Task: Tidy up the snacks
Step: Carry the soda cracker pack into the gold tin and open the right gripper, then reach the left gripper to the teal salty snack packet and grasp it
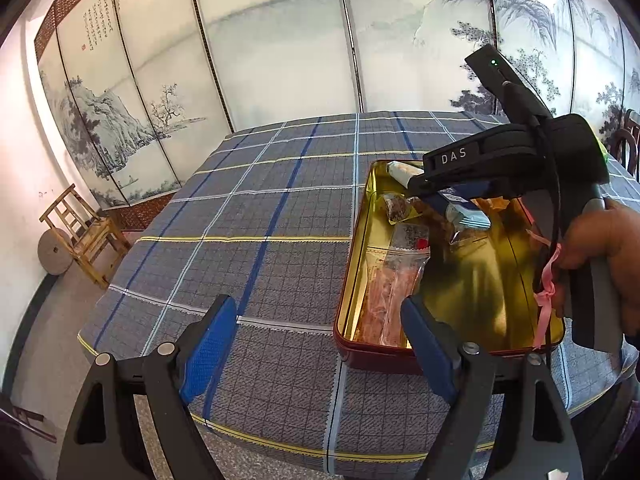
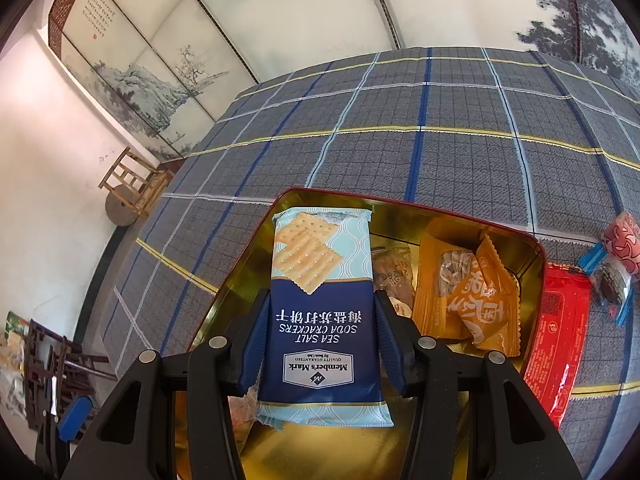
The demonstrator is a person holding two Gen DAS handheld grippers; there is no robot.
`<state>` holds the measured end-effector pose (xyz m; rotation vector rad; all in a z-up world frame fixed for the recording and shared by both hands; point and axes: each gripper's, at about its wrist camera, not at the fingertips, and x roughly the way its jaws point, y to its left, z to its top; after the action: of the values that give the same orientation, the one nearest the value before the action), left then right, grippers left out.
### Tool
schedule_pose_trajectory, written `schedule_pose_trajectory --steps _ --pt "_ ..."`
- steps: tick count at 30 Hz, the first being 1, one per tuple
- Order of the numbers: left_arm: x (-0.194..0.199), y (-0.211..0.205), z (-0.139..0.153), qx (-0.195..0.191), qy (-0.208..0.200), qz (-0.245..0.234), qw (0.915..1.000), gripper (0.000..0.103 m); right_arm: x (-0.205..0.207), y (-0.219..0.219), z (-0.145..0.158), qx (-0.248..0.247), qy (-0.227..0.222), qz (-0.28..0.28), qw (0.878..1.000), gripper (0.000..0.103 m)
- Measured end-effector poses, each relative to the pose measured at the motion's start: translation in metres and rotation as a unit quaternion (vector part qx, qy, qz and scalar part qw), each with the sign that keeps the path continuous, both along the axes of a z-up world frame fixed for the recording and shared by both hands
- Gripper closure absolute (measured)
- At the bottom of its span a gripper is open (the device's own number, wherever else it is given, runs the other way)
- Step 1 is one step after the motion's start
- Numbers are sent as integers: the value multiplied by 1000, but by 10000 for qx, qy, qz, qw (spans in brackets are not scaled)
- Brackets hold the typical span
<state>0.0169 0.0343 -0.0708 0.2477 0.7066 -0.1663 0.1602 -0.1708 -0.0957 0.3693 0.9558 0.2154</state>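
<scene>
A red tin with a gold inside point(image 1: 347, 264) sits on the checked tablecloth. It holds a clear bag of orange-pink snack point(image 1: 394, 292), a dark wrapped sweet point(image 1: 396, 208) and orange packets point(image 2: 468, 304). My right gripper point(image 2: 322, 340) is shut on a blue sea salt soda cracker pack point(image 2: 320, 280), its pads pressing both long sides, and holds it over the tin point(image 2: 538, 248). From the left wrist view the right gripper point(image 1: 424, 186) hangs over the tin's far half with the cracker pack point(image 1: 468, 216) under it. My left gripper point(image 1: 320, 344) stands open and empty over the cloth, left of the tin's near corner.
A red packet point(image 2: 556, 340) and small wrapped sweets point(image 2: 616, 264) lie on the cloth right of the tin. A person's hand point(image 1: 600, 240) grips the right gripper's handle. Beyond the table's left edge stand a wooden chair point(image 1: 84, 236) and a round stone disc point(image 1: 54, 252); a painted screen backs the table.
</scene>
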Motion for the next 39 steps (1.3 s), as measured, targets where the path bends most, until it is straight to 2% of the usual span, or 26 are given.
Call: schedule_pose_trajectory --steps 13,23,27,32,36,39 --pt "0 -1 -3 45 -2 23 10000 21 -7 3 11 3 -273 37 9996 51" --pt "-10 -10 3 140 -61 -31 9999 21 -61 -17 36 -123 -996 -9 9950 51" --pt "-16 -18 11 73 -95 -216 9997 21 -103 -53 35 -407 -1278 -305 9905 50" --pt "-26 -39 22 -112 11 -780 9969 21 -157 -123 18 -1152 -1183 -969 9815 50" --pt "-33 -69 33 -372 290 -1504 9875 21 -192 -186 -1 -1549 -917 -1562 9712 50" --pt "-29 -97 41 -714 725 -1969 9751 21 -212 -224 -10 -1792 -782 -1887 9624 50"
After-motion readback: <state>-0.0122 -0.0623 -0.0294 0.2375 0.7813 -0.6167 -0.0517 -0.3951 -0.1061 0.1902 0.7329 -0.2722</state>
